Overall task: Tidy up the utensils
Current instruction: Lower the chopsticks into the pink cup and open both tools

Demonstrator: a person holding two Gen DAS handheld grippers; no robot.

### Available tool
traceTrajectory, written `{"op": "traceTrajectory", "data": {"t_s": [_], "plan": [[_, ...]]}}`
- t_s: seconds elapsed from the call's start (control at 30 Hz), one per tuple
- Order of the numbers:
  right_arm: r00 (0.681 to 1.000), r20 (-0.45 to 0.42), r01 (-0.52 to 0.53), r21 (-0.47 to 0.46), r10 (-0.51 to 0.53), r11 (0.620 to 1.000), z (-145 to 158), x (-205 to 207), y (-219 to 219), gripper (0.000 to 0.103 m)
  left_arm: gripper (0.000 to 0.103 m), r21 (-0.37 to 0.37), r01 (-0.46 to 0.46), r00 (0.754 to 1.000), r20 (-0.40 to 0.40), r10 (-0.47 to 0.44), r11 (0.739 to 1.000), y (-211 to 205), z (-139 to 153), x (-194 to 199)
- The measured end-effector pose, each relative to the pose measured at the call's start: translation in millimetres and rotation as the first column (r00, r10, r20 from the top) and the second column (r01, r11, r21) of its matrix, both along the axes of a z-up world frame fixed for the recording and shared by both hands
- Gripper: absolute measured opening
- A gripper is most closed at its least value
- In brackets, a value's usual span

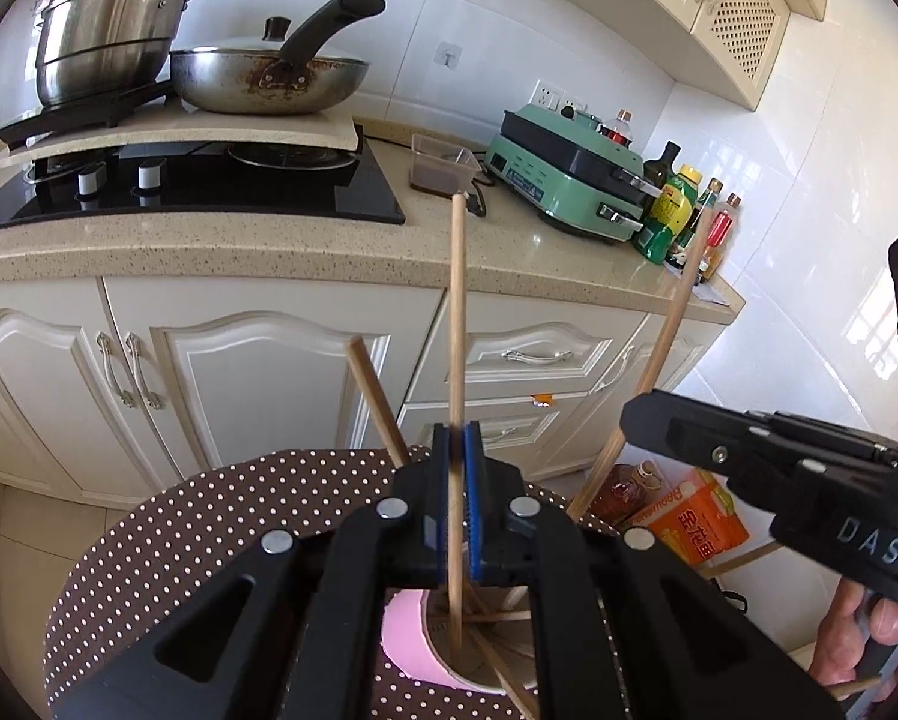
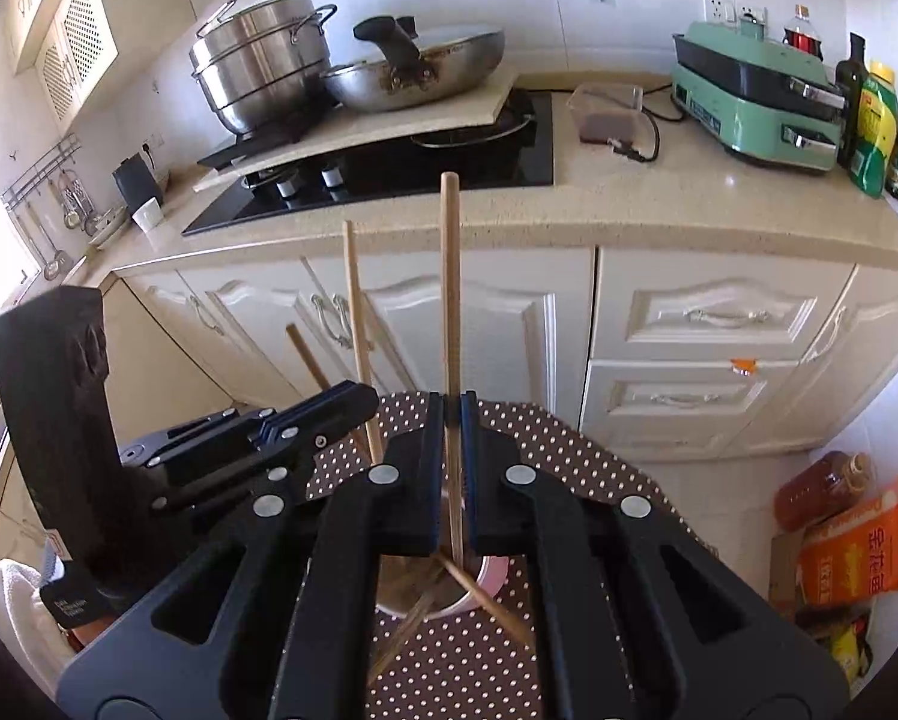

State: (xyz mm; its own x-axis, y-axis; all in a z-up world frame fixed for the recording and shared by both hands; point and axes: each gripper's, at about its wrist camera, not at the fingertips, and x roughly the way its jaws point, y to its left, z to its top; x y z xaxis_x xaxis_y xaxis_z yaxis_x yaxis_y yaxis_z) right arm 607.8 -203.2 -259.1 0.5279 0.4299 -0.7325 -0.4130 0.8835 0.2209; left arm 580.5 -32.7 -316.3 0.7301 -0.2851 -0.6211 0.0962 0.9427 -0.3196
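My left gripper (image 1: 460, 456) is shut on an upright wooden chopstick (image 1: 458, 312) whose lower end stands in a pink and white holder cup (image 1: 410, 642) on the dotted table (image 1: 209, 528). My right gripper (image 2: 452, 420) is shut on another upright chopstick (image 2: 449, 276) above the same cup (image 2: 485, 582). Other chopsticks lean in and around the cup (image 1: 377, 396). The right gripper also shows in the left wrist view (image 1: 641, 414), and the left gripper in the right wrist view (image 2: 359, 396).
A brown table with white dots (image 2: 569, 450) carries the cup. Behind it are cream kitchen cabinets (image 1: 257, 372), a black hob (image 1: 209, 186), a steel pot (image 1: 107, 18), a wok (image 1: 269, 78) and a green appliance (image 1: 569, 174). Bottles and an orange bag (image 2: 857, 552) stand on the floor.
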Motion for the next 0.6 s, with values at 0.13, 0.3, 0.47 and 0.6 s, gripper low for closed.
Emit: {"op": "traceTrajectory", "data": {"t_s": [0.13,0.3,0.47,0.6], "plan": [[0.999,-0.028,0.016,-0.003,-0.016,1.0,-1,-4,0,0.007,0.006,-0.014,0.002,1.0,-0.018,-0.003,1.0,3,1,-5],[0.998,-0.043,0.04,-0.021,-0.041,0.999,1,-9,1,0.007,0.022,-0.013,0.005,1.0,-0.009,-0.005,1.0,5,11,-15],[0.998,-0.035,0.058,-0.032,-0.06,0.998,9,-21,3,0.007,0.022,-0.01,0.008,1.0,0.01,-0.008,1.0,9,23,-29],[0.997,-0.021,0.079,-0.036,-0.08,0.996,16,-31,2,0.01,0.023,-0.02,0.005,1.0,0.019,-0.005,1.0,15,33,-42]]}}
